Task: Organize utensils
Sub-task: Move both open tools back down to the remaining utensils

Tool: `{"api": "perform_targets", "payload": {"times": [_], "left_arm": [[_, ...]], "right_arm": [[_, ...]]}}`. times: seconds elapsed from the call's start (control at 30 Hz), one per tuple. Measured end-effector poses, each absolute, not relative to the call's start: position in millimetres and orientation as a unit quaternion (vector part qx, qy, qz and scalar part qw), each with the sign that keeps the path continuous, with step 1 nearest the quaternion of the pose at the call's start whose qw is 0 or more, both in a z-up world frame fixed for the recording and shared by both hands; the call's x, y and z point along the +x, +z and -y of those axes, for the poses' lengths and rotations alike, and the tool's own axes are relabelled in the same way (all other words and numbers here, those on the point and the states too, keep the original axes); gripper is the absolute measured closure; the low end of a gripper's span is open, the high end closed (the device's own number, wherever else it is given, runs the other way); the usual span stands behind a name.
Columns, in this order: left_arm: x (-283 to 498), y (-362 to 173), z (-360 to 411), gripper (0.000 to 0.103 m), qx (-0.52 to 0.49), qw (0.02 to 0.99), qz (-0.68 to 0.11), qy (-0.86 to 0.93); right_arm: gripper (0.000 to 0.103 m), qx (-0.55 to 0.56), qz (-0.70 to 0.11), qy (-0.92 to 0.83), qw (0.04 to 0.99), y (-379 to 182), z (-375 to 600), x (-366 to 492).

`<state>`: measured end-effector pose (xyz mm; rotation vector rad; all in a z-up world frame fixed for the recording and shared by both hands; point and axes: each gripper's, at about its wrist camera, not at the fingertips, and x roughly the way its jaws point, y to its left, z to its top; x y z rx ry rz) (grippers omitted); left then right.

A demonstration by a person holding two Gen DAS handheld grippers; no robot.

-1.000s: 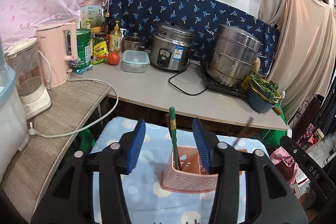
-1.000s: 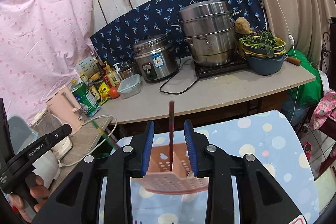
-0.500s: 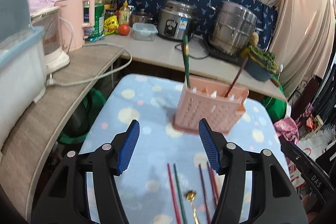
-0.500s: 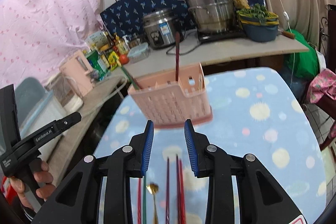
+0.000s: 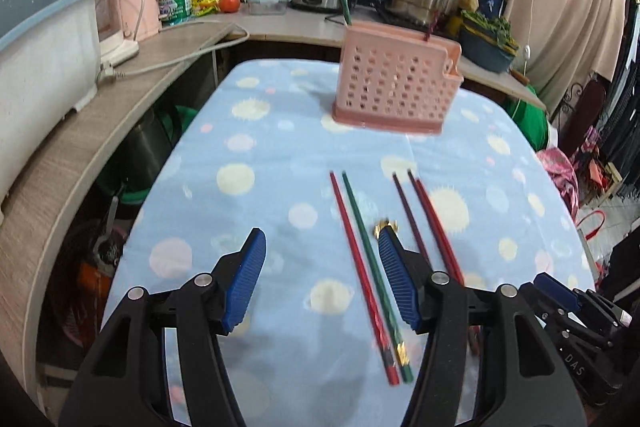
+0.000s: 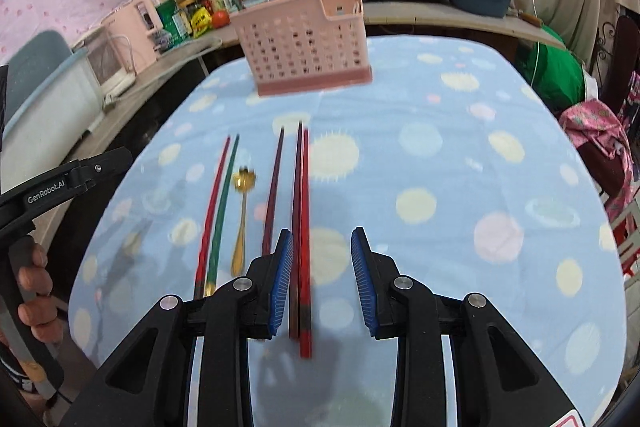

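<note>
Red chopsticks (image 6: 305, 227) lie between open fingers (image 6: 282, 267).

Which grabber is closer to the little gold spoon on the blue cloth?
Left. The left gripper has its right-side finger right over the gold spoon, hiding most of it. The right gripper hangs over the red chopsticks, off to the spoon's right.

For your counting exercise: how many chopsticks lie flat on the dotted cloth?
5. A red and green pair lies left of the gold spoon; a lone dark one lies right of it; a dark and red pair lies rightmost.
</note>
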<state>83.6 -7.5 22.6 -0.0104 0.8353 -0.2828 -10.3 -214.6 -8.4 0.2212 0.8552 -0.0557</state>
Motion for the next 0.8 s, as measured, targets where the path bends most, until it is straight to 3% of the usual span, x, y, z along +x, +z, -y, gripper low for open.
{"api": "perform_targets", "payload": {"times": [0.43, 0.63, 0.8], "left_arm": [[49.3, -19.5, 5.8, 0.047, 0.0, 0.881, -0.451, -0.14], [44.5, -27.9, 7.7, 0.047, 0.002, 0.875, -0.463, -0.142], [40.3, -31.4, 10.0, 0.047, 0.006, 0.872, -0.467, -0.146]], "right_arm": [[0.073, 0.081, -0.45, -0.016, 0.889, -43.8, 190.5, -38.8], [0.076, 0.065, -0.457, -0.019, 0.887, -53.1, 185.0, -46.7], [0.085, 0.066, -0.458, -0.023, 0.886, -56.5, 190.5, -47.3]]}}
